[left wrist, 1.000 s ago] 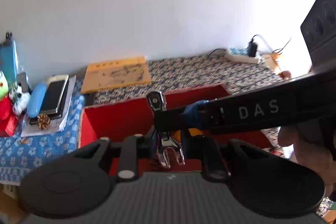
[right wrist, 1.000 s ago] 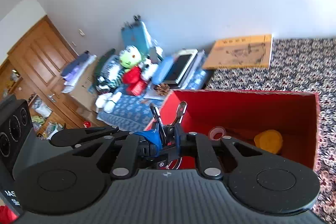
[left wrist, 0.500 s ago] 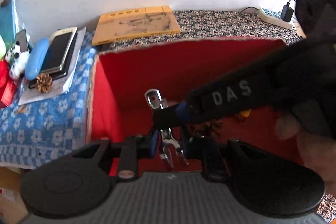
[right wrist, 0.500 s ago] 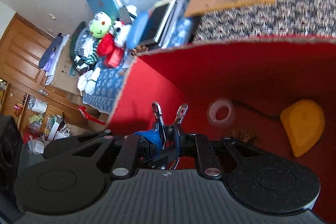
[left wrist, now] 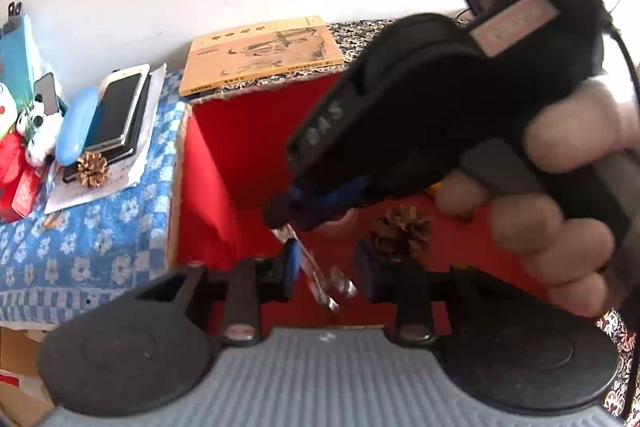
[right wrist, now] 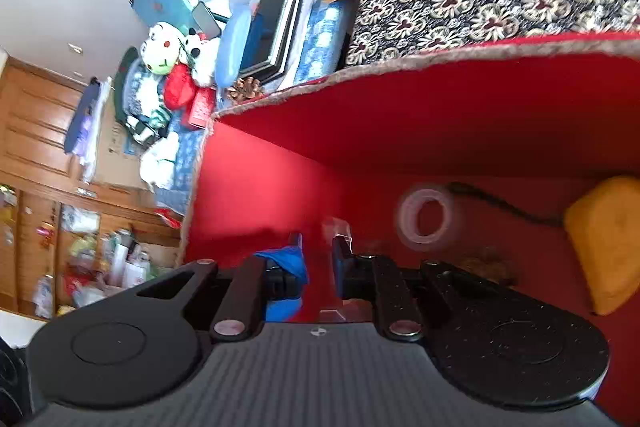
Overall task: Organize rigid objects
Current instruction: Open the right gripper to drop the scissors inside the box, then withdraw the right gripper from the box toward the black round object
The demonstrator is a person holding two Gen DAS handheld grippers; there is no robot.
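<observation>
Over the open red box (left wrist: 208,179), the left gripper (left wrist: 326,269) stands with its jaws spread; a blurred metal clip (left wrist: 316,273) hangs between them, touching neither. Inside the box lie a pinecone (left wrist: 402,227), a tape roll (right wrist: 426,217) and a yellow block (right wrist: 604,243). At right, the right gripper (right wrist: 318,263), hand-held, also stands parted, empty, above the box floor.

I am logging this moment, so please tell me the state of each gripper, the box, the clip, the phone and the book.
Left gripper: open.
Right gripper: cannot tell; the view is blurred.
Red box: open on top.
Metal clip: blurred, in the left gripper's gap, over the box.
Phone: screen dark.
Book: closed, lying flat.
</observation>
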